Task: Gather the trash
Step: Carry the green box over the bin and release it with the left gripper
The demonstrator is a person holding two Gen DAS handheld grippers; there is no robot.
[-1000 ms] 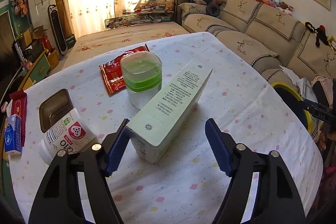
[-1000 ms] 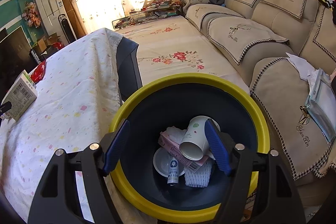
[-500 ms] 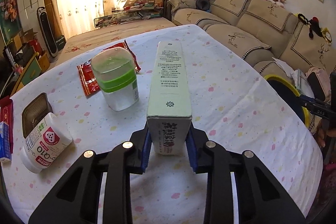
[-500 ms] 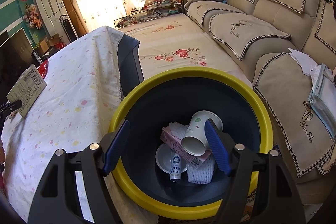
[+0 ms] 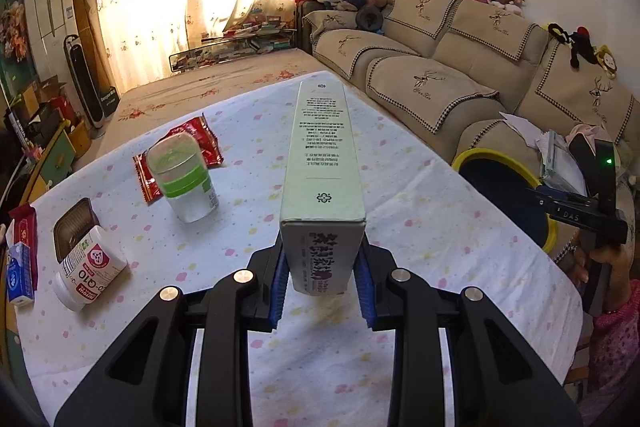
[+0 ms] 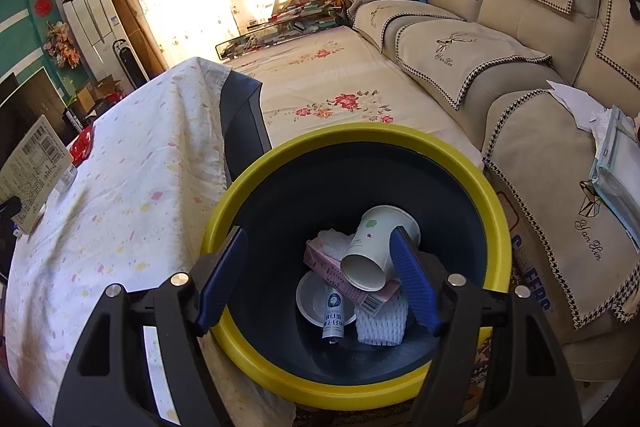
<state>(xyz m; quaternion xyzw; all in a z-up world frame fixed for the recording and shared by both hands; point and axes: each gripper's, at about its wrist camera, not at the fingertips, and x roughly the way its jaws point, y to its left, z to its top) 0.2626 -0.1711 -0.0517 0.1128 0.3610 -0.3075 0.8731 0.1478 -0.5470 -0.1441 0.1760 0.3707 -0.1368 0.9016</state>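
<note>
Sunlit curtains and a long beige sofa (image 5: 460, 75) are framing the left wrist view, with a table under a dotted white tablecloth (image 5: 420, 227) filling the foreground. Right at its fingertips, the left gripper (image 5: 322, 279) is pinching the near end of a pale green carton (image 5: 322, 155), blue pads pressing on both narrow sides — the box is sticking straight ahead and appears to be clear of the cloth. Ahead and to the left of the gripper, a green-banded plastic jar (image 5: 186, 179) is standing on a red snack wrapper (image 5: 192, 143); nearer on the left, a white supplement bottle (image 5: 90, 271) is lying on its side. Far off to the right, the yellow-rimmed bin (image 5: 504, 163) is peeking past the table edge.

Turning to the right wrist view, the right gripper (image 6: 316, 279) is hovering with its jaws spread and nothing between them, directly above that bin (image 6: 256, 203). Below it a paper cup (image 6: 374, 243), a pink box (image 6: 340, 275) and a small tube (image 6: 334, 315) are lying in the bottom. The carton is showing far to the left.

Judging by this, the carry step is in hand: next, the left gripper needs to be swinging the carton rightward over the rim before letting go — ideally with the right gripper out of the way.
</note>
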